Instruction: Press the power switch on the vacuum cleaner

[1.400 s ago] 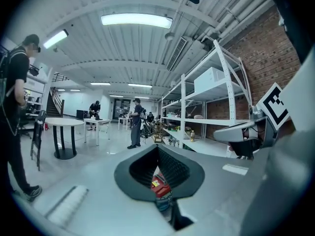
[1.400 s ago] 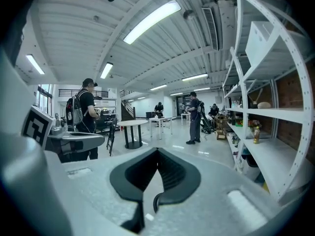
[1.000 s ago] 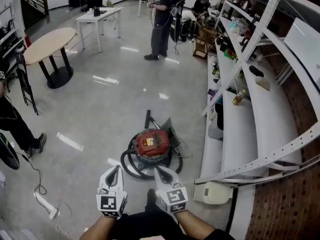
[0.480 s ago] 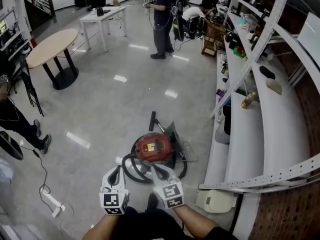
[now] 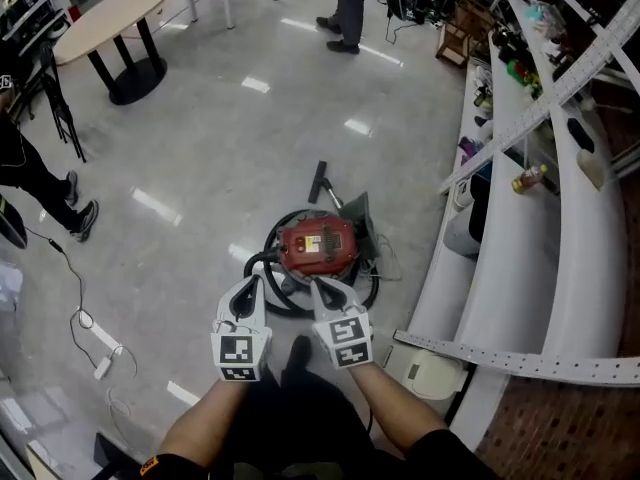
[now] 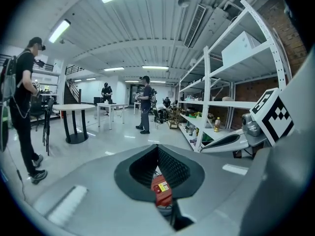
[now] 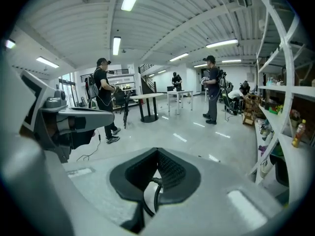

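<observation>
- The red vacuum cleaner [image 5: 318,248] stands on the floor [image 5: 200,158], its black hose [image 5: 288,309] coiled around it.
- My left gripper [image 5: 250,286] and right gripper [image 5: 319,287] hang at its near side, both clenched and empty.

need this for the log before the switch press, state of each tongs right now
Left tongs: closed, holding nothing.
Right tongs: closed, holding nothing.

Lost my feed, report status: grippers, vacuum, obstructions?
Left gripper, right gripper shut, empty, short of the red vacuum cleaner on the floor. Not touching it. Black hose coiled around its base.
</observation>
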Demonstrator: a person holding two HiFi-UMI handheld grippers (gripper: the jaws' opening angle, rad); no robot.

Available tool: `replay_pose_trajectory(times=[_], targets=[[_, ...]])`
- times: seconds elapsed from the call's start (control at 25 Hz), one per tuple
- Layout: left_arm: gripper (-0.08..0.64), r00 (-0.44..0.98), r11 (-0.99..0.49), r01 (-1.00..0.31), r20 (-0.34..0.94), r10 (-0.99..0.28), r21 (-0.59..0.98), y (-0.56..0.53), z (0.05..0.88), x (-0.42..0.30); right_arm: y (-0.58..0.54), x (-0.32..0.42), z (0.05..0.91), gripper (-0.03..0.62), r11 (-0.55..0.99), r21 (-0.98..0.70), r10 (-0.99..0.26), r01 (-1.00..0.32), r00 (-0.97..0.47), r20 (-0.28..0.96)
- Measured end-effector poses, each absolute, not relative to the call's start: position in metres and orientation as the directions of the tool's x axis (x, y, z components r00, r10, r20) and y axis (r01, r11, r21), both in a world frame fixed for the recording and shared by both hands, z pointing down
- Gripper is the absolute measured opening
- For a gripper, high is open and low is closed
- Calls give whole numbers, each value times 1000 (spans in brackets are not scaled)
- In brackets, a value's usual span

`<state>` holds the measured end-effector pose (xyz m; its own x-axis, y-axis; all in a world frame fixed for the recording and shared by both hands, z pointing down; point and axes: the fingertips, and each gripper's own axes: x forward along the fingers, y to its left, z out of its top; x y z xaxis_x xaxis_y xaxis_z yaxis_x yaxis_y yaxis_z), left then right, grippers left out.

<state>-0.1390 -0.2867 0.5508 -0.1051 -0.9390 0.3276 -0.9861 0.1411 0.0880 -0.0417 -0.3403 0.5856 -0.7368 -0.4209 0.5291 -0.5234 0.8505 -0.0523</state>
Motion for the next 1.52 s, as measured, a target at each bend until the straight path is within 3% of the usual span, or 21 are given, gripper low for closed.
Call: replay_pose_trajectory(times=[0.92, 1.52], targets=[[17, 82, -6, -990, 546, -834, 139, -393, 784, -180, -435, -109, 830, -8, 765, -95, -335, -637, -520, 786], [15, 156, -56, -983, 624, -765, 177, -411, 869, -185, -453, -116, 926, -8, 752, -72, -254, -655, -389, 886]])
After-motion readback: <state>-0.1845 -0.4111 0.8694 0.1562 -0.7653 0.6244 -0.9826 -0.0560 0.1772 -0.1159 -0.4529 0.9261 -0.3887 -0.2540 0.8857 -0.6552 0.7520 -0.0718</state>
